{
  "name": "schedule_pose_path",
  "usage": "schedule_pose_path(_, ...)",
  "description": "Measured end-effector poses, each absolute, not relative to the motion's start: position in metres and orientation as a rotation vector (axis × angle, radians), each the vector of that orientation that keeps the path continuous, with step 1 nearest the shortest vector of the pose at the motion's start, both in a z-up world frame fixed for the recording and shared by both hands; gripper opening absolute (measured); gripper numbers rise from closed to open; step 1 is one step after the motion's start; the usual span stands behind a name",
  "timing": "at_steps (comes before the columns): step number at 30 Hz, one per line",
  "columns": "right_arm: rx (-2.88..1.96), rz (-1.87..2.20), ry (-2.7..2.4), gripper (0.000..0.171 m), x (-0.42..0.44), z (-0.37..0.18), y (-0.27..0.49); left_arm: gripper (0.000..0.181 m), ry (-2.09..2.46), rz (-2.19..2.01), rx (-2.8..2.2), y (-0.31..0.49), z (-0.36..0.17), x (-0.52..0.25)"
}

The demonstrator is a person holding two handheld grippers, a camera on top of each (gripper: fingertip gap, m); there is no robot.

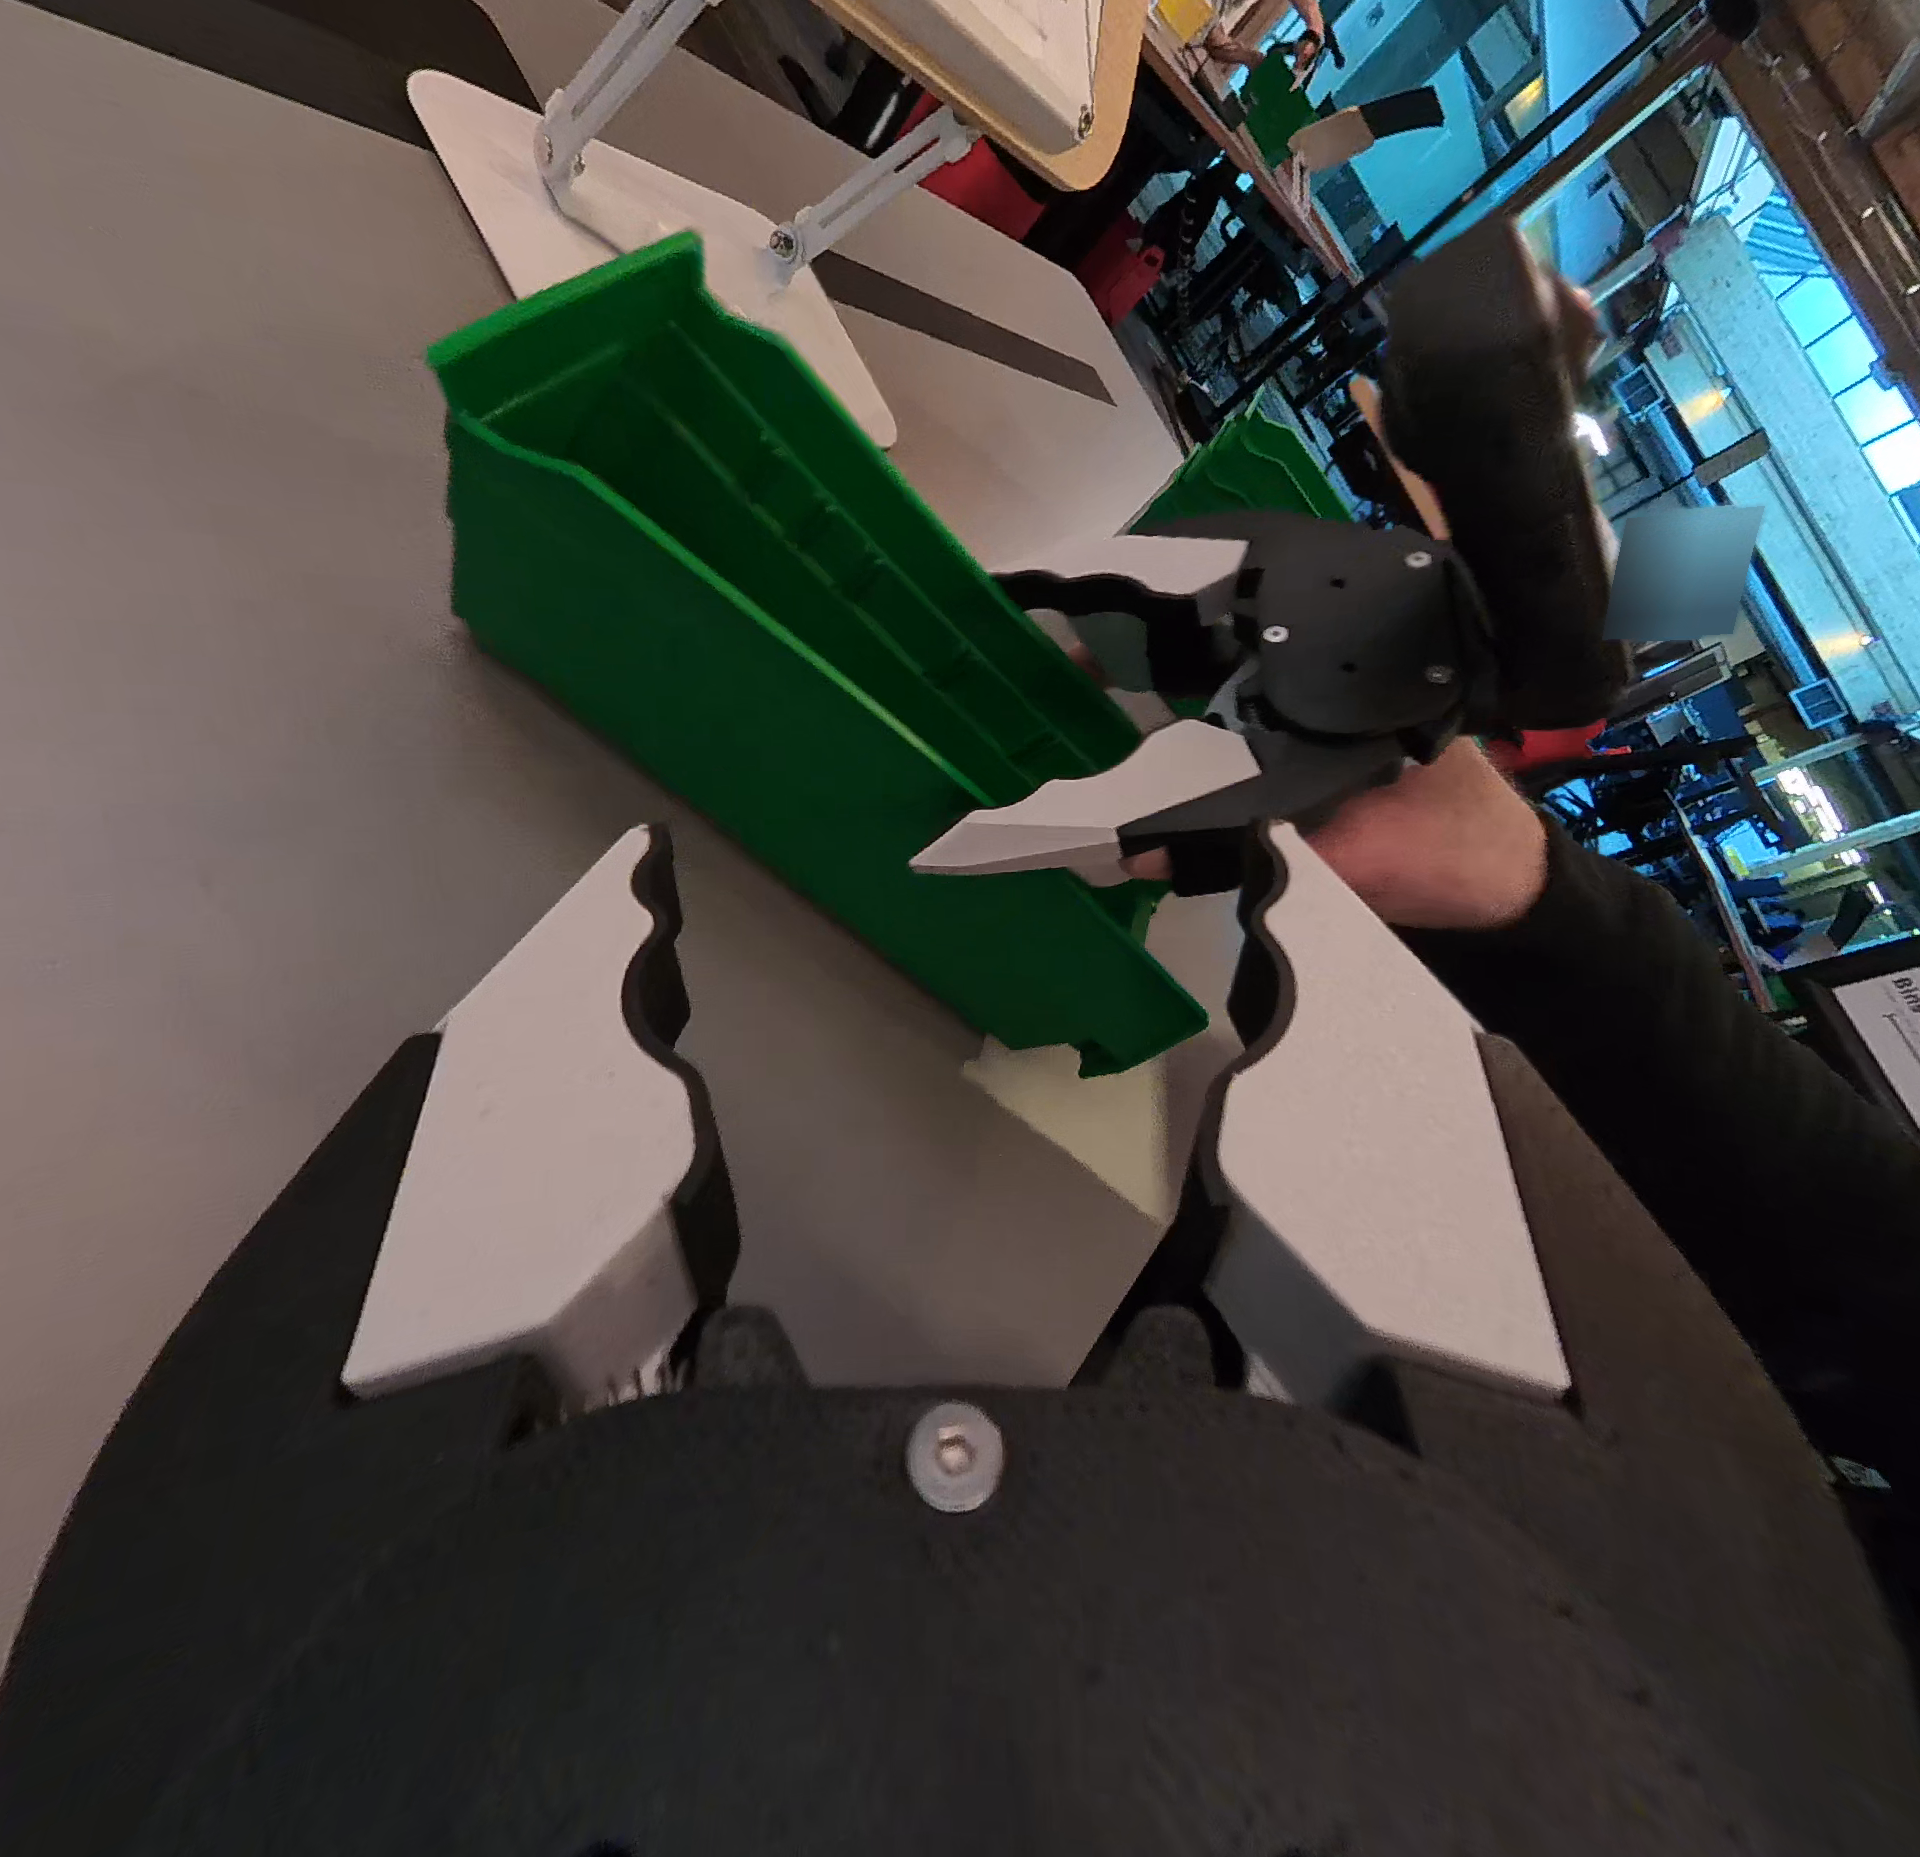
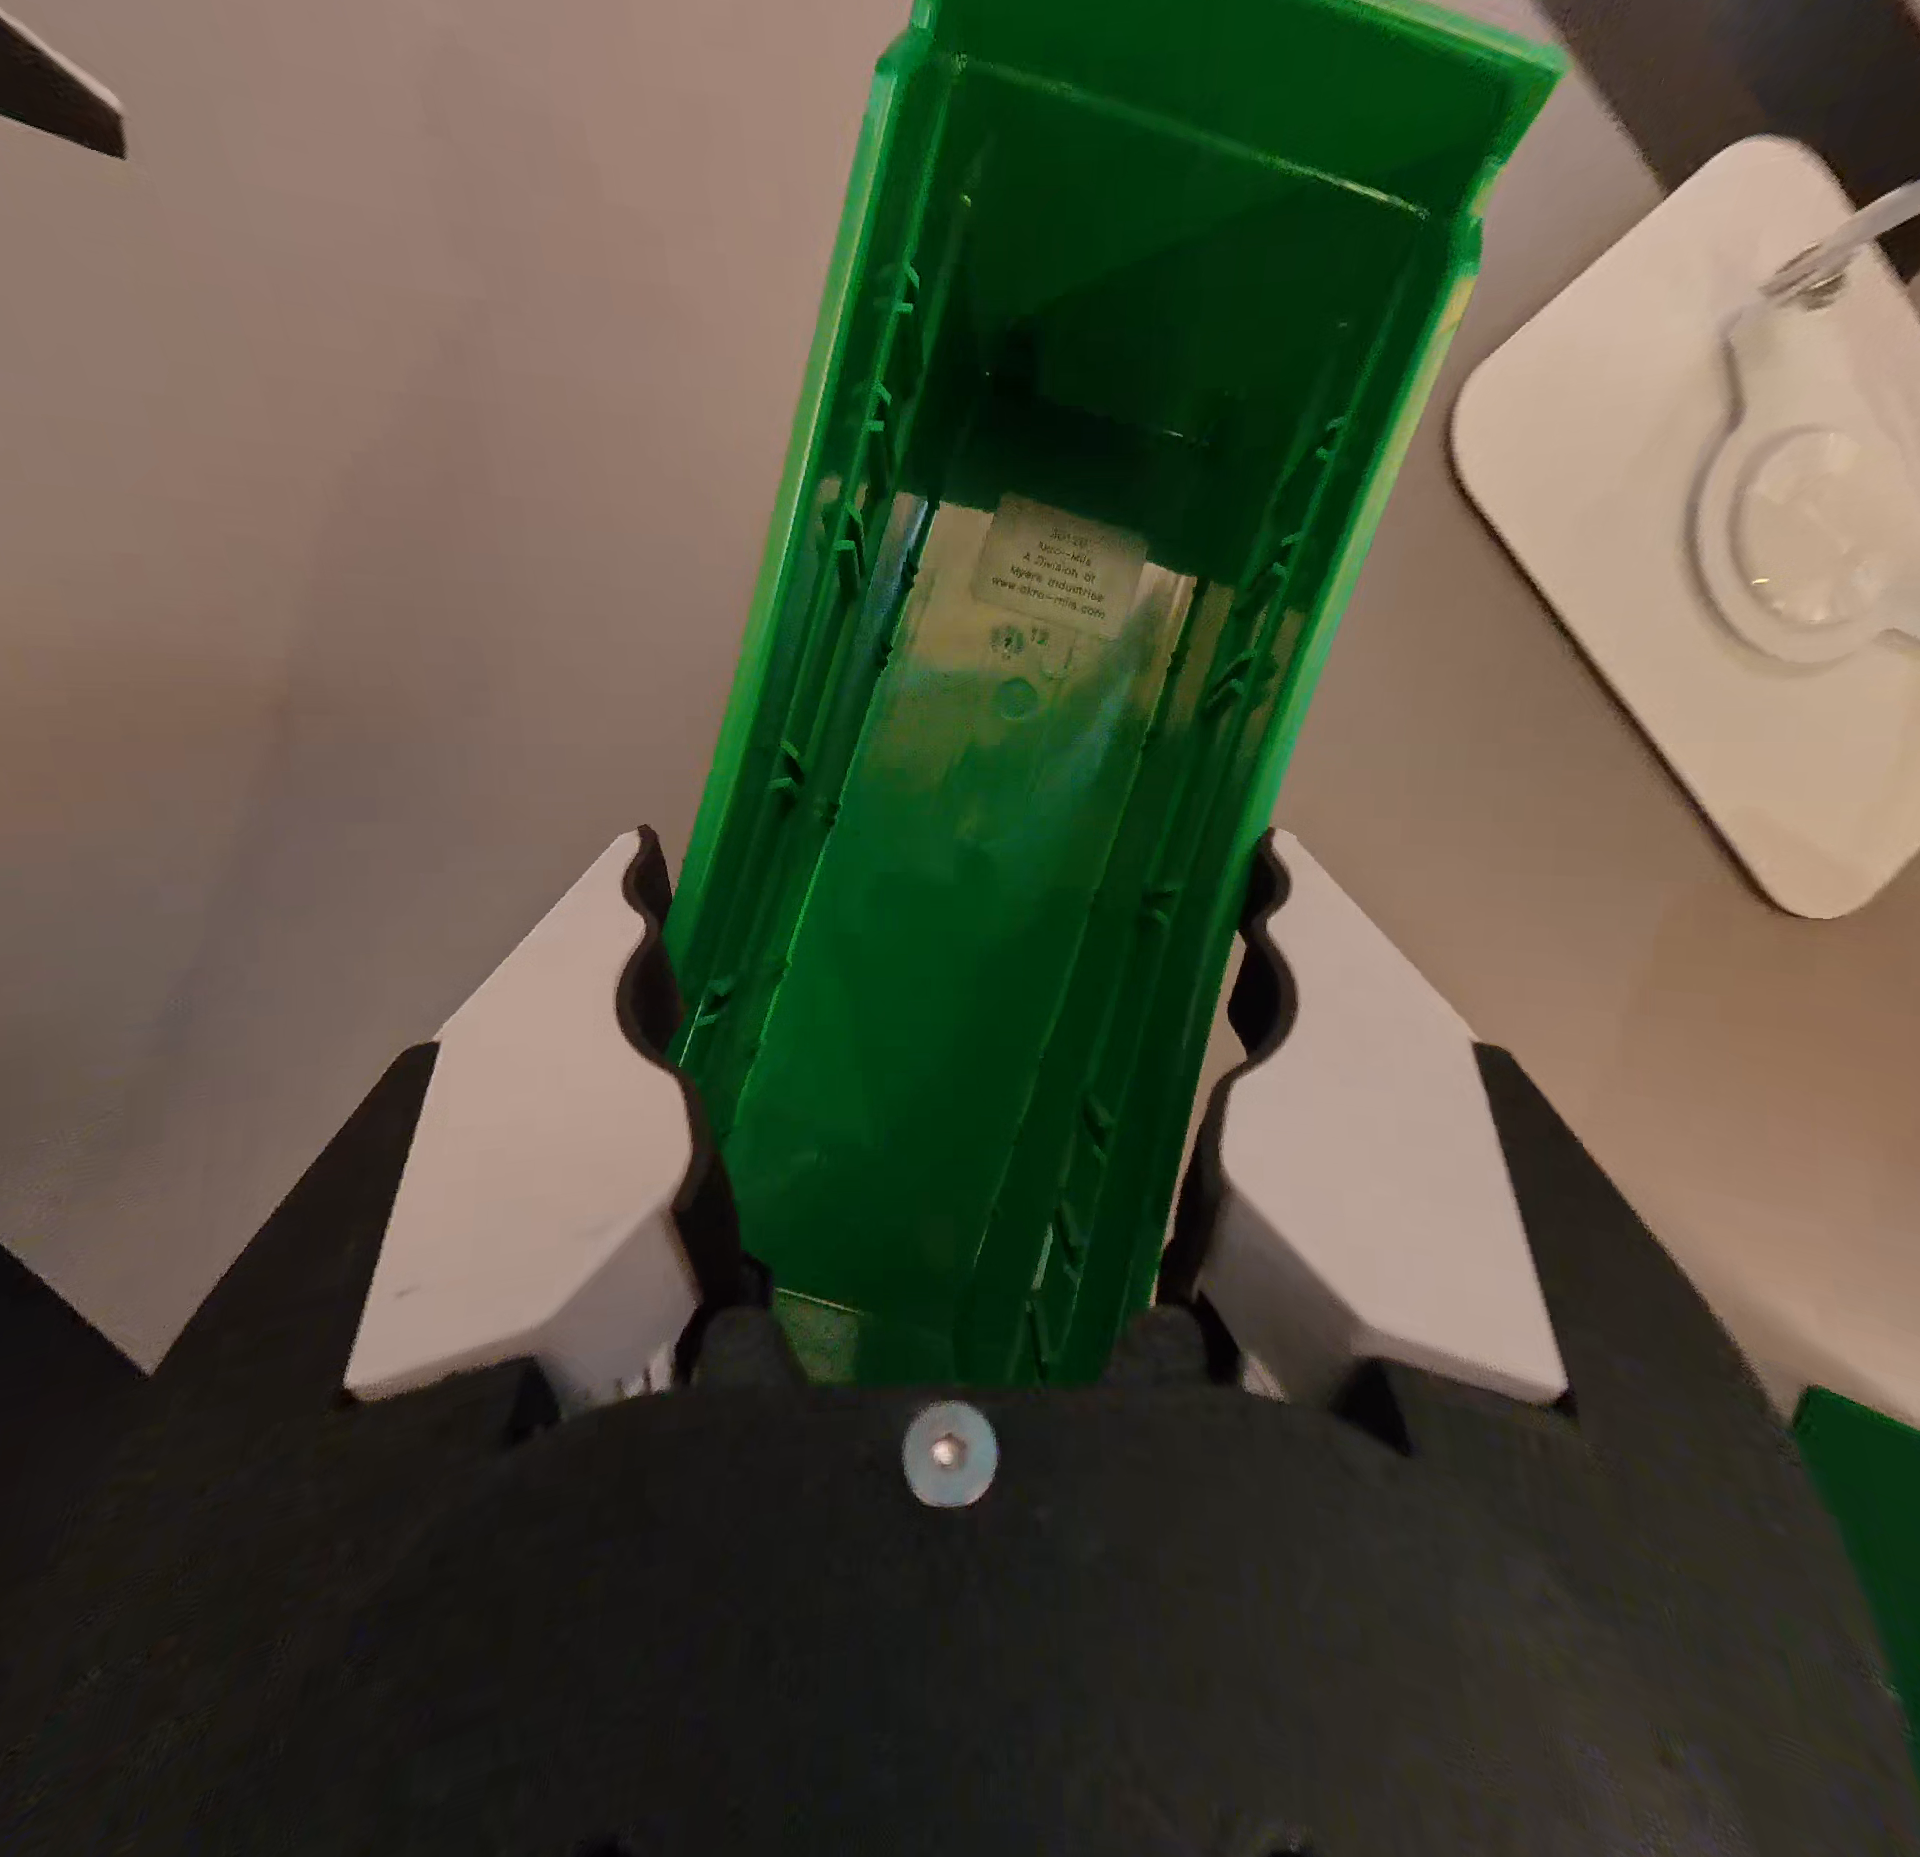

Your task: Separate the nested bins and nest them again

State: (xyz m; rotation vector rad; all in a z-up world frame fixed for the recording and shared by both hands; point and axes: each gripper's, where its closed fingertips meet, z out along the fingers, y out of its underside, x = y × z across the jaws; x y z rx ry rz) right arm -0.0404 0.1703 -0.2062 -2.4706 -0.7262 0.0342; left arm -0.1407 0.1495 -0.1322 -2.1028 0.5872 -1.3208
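While the left gripper [image 1: 956, 872] hangs over the table [image 1: 208, 664] with its jaws spread wide and nothing between them, we see a long, narrow green bin [image 1: 727, 664] lying on the grey surface just beyond its tips. One end of the bin sits at the table's near edge, and the bin runs diagonally away toward a white stand base [image 1: 665, 238]. Its top is open, and its walls are bright glossy plastic with a thick rim. Thin raised ribs line the inner walls at intervals. The far end rises into a taller flat lip.

From the right wrist view we look straight down the bin's [image 2: 997, 872] length. Its floor is shiny and reflects light, with a pale label near the middle. The right gripper [image 2: 956, 872] is spread wide, one finger outside each long wall at the near end. The left finger's [image 2: 644, 976] dark pad looks to be against the wall; whether the right one touches we cannot tell, and we cannot tell whether the bin is clamped.

In the left wrist view the right gripper [image 1: 987, 727] shows at the bin's near end, held by a person's hand [image 1: 1423, 851] in a dark sleeve. More green bins [image 1: 1247, 467] stand behind it, at the table's far side.
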Motion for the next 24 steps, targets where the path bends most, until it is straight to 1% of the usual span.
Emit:
schedule_pose_path(11, -2.340, 0.003, -0.687, 0.107, -0.011, -0.166, 0.156, 0.106, 0.623, -1.287, -2.138, 0.146, -0.143, -0.132)
schedule_pose_path(20, -2.333, -0.001, -0.662, 0.107, 0.007, -0.158, 0.151, 0.107, 0.649, -1.264, -2.158, 0.144, -0.150, -0.127)
schedule_pose_path(24, -2.340, 0.066, -0.654, 0.106, 0.021, -0.150, 0.144, 0.107, 0.652, -1.258, -2.165, 0.144, -0.153, -0.127)
